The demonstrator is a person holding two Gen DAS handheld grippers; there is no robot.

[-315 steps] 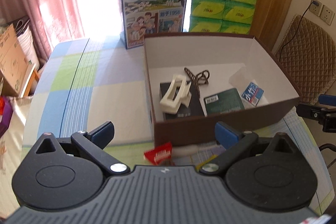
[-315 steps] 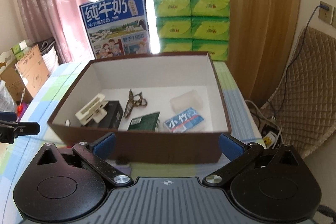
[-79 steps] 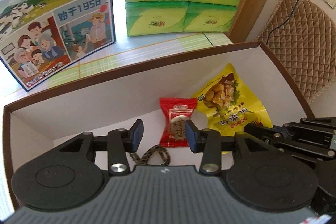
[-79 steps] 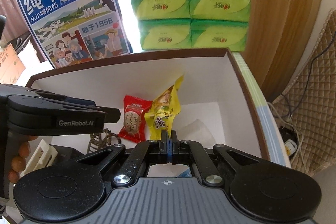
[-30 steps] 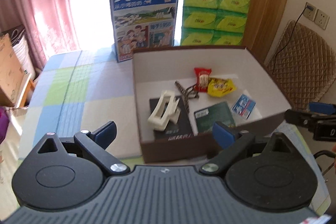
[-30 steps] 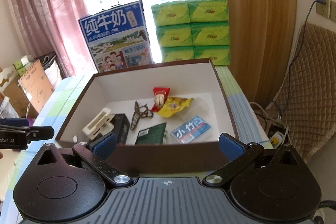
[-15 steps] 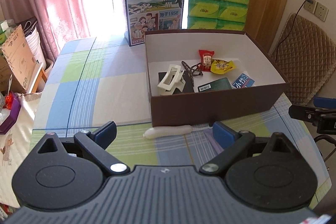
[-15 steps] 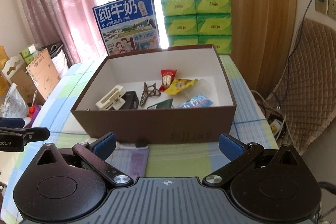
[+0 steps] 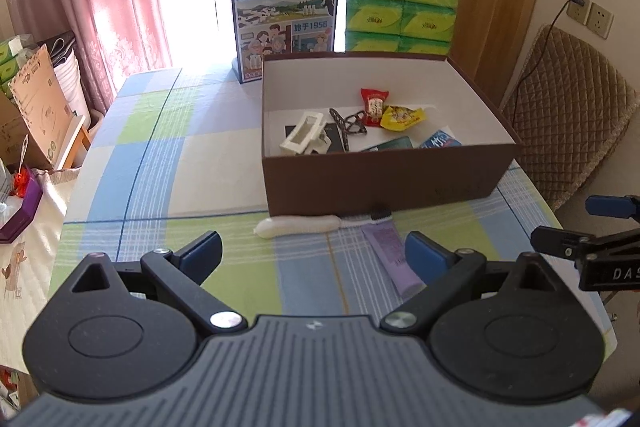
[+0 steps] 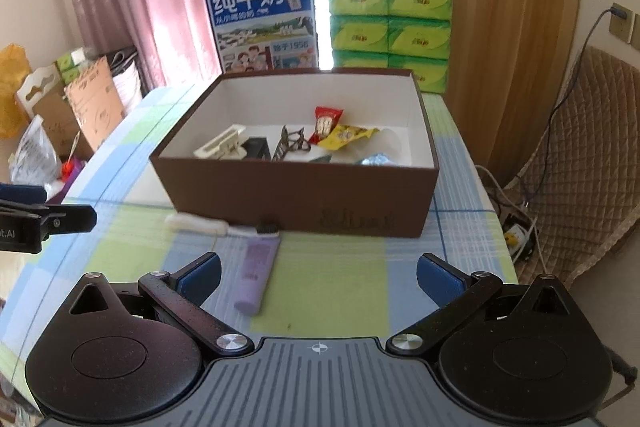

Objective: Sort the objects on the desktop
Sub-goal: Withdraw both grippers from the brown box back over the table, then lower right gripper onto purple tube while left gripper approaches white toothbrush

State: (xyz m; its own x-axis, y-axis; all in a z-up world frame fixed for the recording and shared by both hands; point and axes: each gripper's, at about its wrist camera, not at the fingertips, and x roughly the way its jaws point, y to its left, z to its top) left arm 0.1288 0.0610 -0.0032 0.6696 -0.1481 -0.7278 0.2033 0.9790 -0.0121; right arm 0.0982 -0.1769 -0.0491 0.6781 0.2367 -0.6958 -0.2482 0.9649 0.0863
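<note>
**Two items left outside the box, both grippers empty**

Left wrist view: my left gripper (image 9: pixel 313 251) hangs back over the near edge of the table (image 9: pixel 132 163), jaws spread wide with nothing between them. I judge I'm standing off to pick the next target. The brown box (image 9: pixel 384 173) sits toward the far right of the table and already holds a white hair clip (image 9: pixel 303 139), a dark claw clip (image 9: pixel 348 121), a red snack packet (image 9: pixel 374 101), a yellow snack packet (image 9: pixel 402 117) and a blue tissue pack (image 9: pixel 440 139). Against the box's near wall lie a white toothbrush (image 9: pixel 304 225) and, just beside it toward me, a purple tube (image 9: pixel 394 257). Those two remain to be sorted, I reckon. The right gripper shows at the right edge.

Right wrist view: my right gripper (image 10: pixel 319 273) is likewise fully open and empty, held above the near edge. The tube (image 10: pixel 257 273) lies lengthwise toward me, close to my left finger, so it looks the handier grab for this side. The toothbrush (image 10: pixel 212 225) lies along the box (image 10: pixel 312 199) front, its dark bristle end touching the wall; the wall may crowd a pinch there.
</note>
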